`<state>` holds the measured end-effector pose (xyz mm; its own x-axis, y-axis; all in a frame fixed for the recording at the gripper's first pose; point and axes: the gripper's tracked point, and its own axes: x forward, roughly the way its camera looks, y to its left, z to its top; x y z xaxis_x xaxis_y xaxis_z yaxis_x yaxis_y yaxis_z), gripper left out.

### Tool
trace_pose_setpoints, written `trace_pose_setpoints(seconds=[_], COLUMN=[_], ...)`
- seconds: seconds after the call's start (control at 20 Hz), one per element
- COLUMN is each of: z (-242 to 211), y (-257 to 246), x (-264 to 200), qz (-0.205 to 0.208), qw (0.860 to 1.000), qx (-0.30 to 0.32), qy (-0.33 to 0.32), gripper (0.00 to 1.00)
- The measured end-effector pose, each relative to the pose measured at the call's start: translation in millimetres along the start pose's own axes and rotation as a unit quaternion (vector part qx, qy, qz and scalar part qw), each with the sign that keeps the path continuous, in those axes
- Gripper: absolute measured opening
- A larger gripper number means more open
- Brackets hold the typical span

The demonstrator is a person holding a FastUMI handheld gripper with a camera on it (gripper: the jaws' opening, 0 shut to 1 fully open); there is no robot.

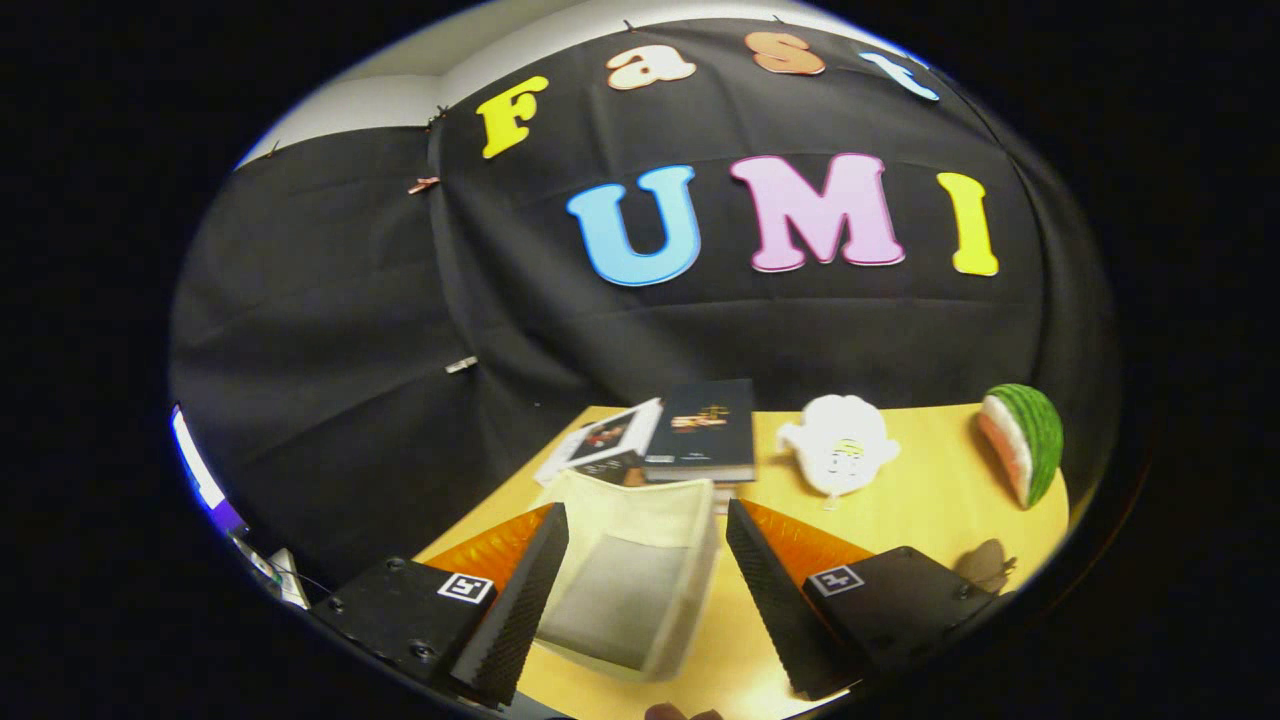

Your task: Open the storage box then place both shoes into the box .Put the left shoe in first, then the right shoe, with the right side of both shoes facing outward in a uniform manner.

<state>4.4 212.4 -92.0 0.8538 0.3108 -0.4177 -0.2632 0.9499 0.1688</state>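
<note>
The claw [645,585] is spread wide, holding nothing, above the yellow desk [920,500]. Between its fingers [520,600] sits the cream box [635,575], open-topped, touching neither. Beyond the box lie books [700,430]; to their right a white plush [840,445], then a watermelon slice [1022,440] farther right.

a cream fabric storage box [630,580] sits low in the middle of the frame on a yellow-wood table [940,500]. it is open at the top, showing a pale grey inside that looks empty, though motion blur softens its edges. it appears slightly tilted.
</note>
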Motion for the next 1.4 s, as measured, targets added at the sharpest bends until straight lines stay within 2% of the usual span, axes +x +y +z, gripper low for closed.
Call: trace_pose_setpoints(seconds=[0.2, 0.45, 0.75, 1.0, 1.25, 1.3, 1.35, 1.4], z=[-42, -112, -178, -195, -204, -208, -210, -211], y=[-89, -155, -178, -209, -221, -219, -218, -216], x=[-19, -24, -23, -20, 6, 11, 15, 17], qz=[-0.046, -0.077, -0.064, -0.103, -0.117, -0.113, -0.110, -0.107], qw=[0.998, 0.995, 0.993, 0.990, 0.989, 0.988, 0.988, 0.989], qx=[0.019, 0.012, -0.007, -0.050, -0.015, -0.011, -0.011, -0.009], qy=[0.034, 0.069, 0.097, 0.084, 0.094, 0.102, 0.106, 0.105], gripper=[0.98, 0.98, 0.98, 0.98, 0.98, 0.94, 0.81, 0.77])
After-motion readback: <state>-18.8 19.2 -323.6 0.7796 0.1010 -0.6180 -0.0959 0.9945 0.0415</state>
